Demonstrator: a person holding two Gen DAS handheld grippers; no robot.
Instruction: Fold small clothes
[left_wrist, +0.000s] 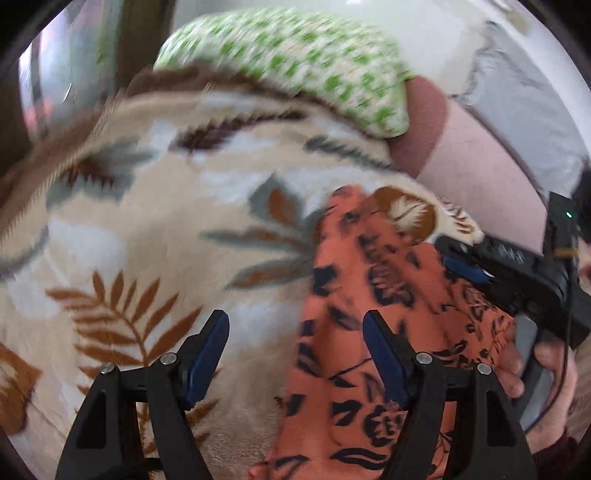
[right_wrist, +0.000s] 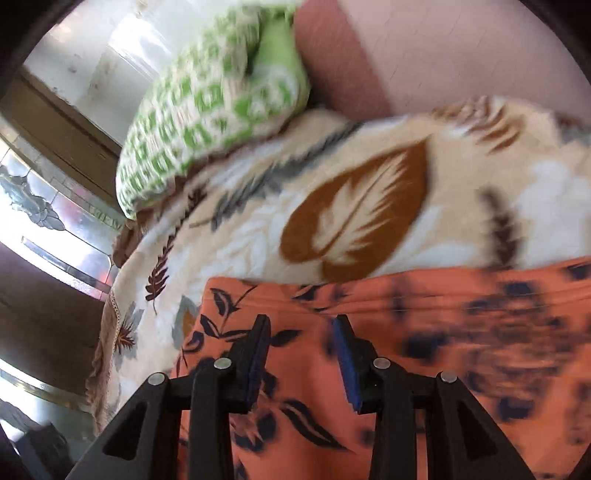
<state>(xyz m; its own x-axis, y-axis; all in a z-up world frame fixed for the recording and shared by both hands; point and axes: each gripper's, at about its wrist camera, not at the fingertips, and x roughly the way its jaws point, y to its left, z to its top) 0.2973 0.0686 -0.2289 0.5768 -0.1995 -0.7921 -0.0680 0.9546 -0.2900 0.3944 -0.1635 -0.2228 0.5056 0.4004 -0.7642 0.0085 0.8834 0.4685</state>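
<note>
The orange floral garment (left_wrist: 373, 332) lies on a leaf-print fleece blanket (left_wrist: 155, 229) spread over the bed, and both tools are down close to it. The left gripper (left_wrist: 295, 354) is released, its fingers spread wide; the cloth's edge runs up between them, so one finger sits over blanket and the other over orange fabric. The right gripper (right_wrist: 301, 354) is also parted, hovering just above the garment with cloth directly beneath and ahead of it, and nothing pinched that I can see. In the left view the right gripper comes in from the far right, its tip at the garment's far edge, near a brown leaf on the blanket. A green-and-white checked pillow (right_wrist: 207, 107) sits well beyond both, against the pink wall (right_wrist: 461, 48).

The risk I'd watch for is the plush blanket: a gripper closing low at the hem could catch fleece along with the garment and drag the bedding up. The fabric looks thin and slippery too, so a shallow bite may slide out mid-fold, leaving a crooked crease.
</note>
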